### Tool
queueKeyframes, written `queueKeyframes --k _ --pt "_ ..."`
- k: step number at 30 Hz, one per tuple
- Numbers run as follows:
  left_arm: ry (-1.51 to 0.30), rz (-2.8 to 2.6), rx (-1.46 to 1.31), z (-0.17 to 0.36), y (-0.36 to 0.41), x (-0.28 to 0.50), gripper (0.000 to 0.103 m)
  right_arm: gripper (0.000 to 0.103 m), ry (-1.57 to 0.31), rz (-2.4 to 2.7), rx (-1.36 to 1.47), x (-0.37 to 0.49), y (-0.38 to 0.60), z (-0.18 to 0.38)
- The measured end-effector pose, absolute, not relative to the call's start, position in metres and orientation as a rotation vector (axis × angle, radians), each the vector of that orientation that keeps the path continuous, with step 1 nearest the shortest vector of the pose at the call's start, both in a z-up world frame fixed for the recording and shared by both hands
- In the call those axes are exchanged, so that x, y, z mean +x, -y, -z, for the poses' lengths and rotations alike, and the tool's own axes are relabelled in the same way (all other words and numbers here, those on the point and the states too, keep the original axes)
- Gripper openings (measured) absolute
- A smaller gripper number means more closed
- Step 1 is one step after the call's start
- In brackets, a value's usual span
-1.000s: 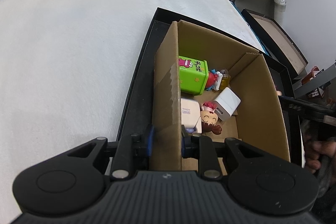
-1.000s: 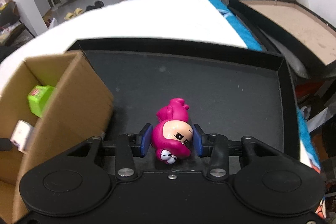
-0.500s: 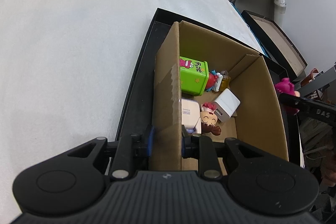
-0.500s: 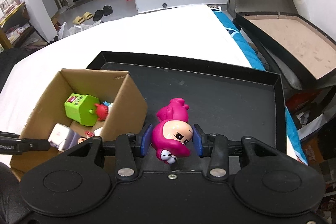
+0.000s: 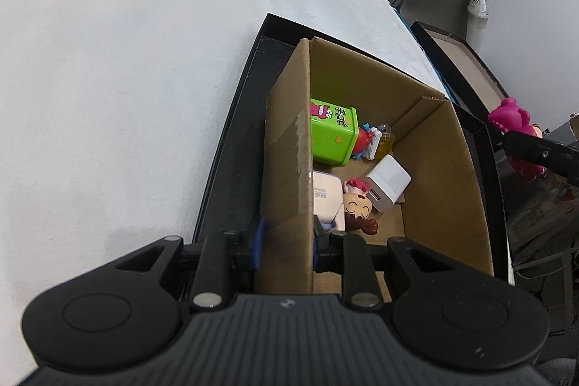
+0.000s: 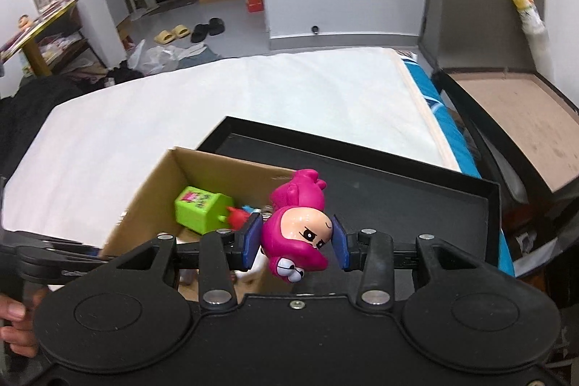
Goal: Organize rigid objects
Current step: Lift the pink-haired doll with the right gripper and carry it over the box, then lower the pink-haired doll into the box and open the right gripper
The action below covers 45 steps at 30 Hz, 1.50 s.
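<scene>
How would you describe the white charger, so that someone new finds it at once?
Look into the open cardboard box standing in the black tray. On its floor, right of the smiling doll and below the green tin, lies the charger: the only plain white block showing a USB slot.

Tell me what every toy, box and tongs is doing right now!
Pink figure: held up, head down.
Right tongs: shut on pink figure.
Left tongs: clamped on the box wall.
Cardboard box: open, standing in the black tray.
Green tin: lying in the box.
White charger: lying in the box.
Smiling doll: lying down.
</scene>
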State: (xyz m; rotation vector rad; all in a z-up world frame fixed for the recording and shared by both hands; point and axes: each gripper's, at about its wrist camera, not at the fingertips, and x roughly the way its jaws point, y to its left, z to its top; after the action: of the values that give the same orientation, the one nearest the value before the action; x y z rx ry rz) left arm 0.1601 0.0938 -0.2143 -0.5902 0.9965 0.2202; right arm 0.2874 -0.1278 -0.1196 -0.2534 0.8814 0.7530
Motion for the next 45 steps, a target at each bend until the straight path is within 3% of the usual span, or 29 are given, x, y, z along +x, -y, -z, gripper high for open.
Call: queueKeyframes --k 24,27,45 --pt "-0.964 -0.170 -0.635 0.219 -0.107 0.153 0.026 0.041 -1.036 -0.791 -0.532 0.250 0.058 0.131" --pt "-0.962 -0.164 -0.625 0.219 -0.106 0.153 0.027 0.048 -1.030 -0.783 -0.537 0.248 0.056 0.133" --pt "-1.028 -0.185 -0.627 0.213 -0.107 0.165 0.027 0.048 -1.029 -0.775 -0.503 0.246 0.067 0.122"
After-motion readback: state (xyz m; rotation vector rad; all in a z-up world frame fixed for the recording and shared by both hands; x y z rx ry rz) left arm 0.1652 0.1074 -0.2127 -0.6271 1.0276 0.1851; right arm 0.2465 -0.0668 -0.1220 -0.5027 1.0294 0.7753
